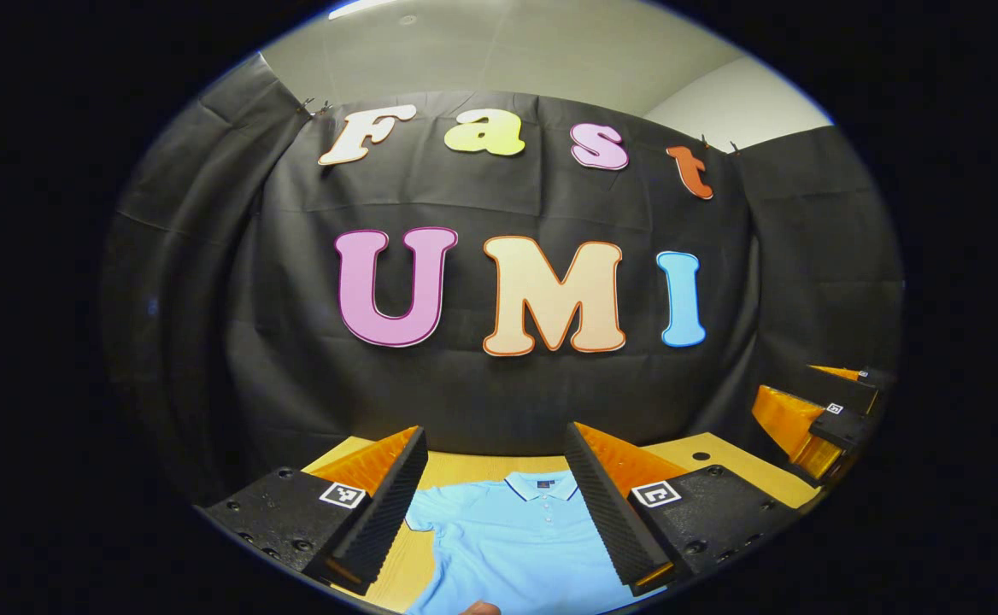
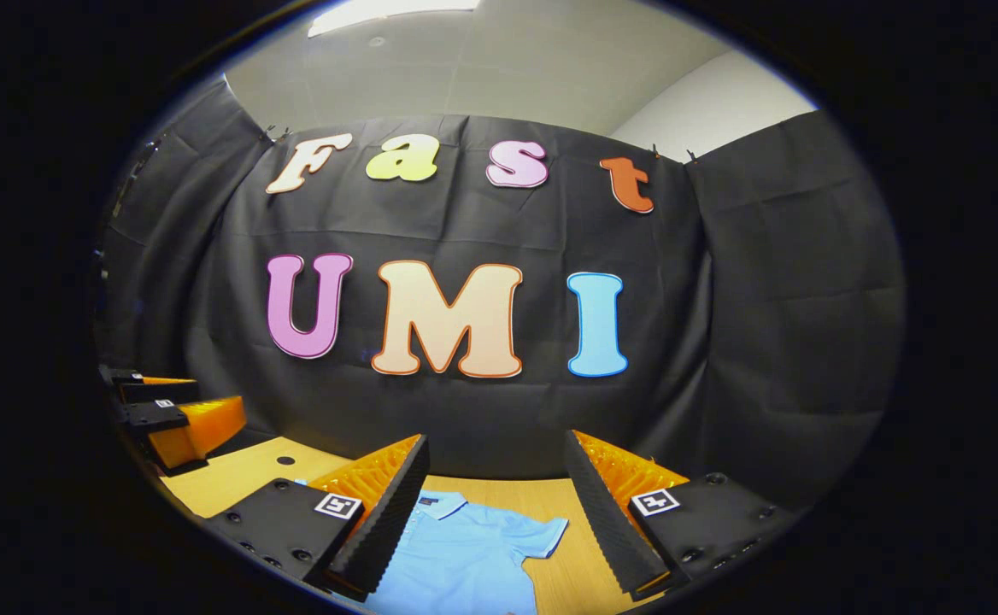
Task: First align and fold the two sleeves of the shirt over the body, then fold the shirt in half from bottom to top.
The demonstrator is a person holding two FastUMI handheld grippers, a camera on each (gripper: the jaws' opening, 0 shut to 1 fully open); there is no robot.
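At the bottom of the frame the left gripper (image 1: 496, 500) stood open above the shirt (image 1: 512, 547), which lay flat on the table (image 1: 725, 457); the right gripper (image 1: 832, 418) showed at right.

light blue polo shirt (image 1: 512, 534) flat on table, sleeves spread

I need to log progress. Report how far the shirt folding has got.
Nothing looks done: the blue shirt lies flat on the wooden table, collar away, and its sleeve is spread out, unfolded. Nothing is in hand: the left gripper and right gripper hover open above it. Both sleeve folds and the bottom-to-top fold remain.
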